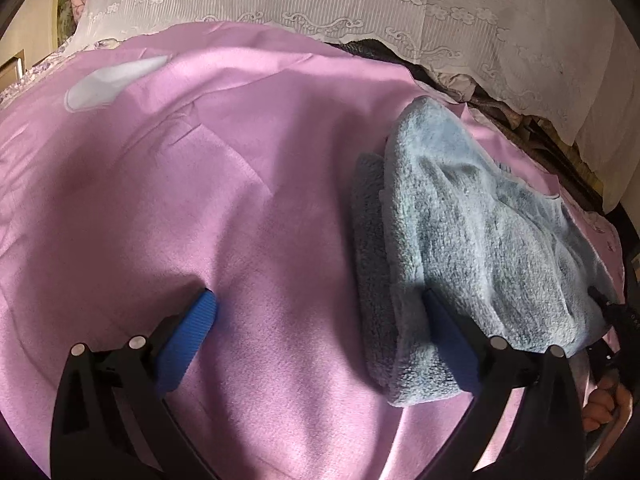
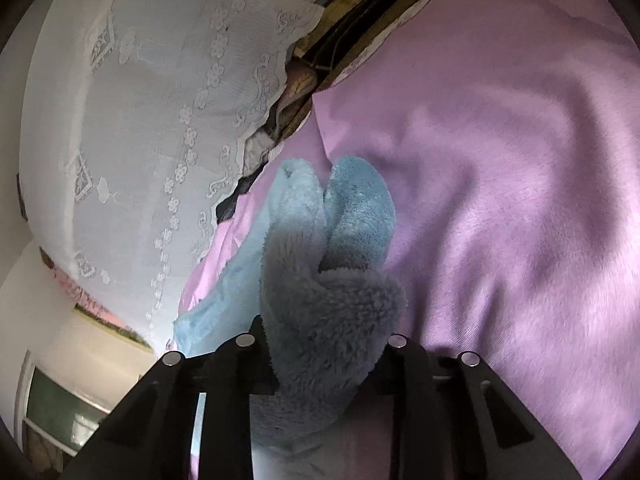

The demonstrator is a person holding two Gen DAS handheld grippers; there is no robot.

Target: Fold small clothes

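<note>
Between right gripper (image 2: 320, 356) jaws, clamped blue fleece garment (image 2: 332, 300); left gripper (image 1: 320, 344) wide, garment beside it

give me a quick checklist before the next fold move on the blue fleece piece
1. Right hand-held gripper has the blue fleece garment bunched between its fingers: ok.
2. Left hand-held gripper open, nothing clamped: ok.
3. Left gripper's right finger lies against the garment's near edge, ready to pinch: ok.
4. Pink sheet beside the garment bare for laying the fold: ok.
5. Garment flat and smooth: not ok, bunched.
6. Sheet caught in the right grip along with the fleece: cannot tell.
</note>
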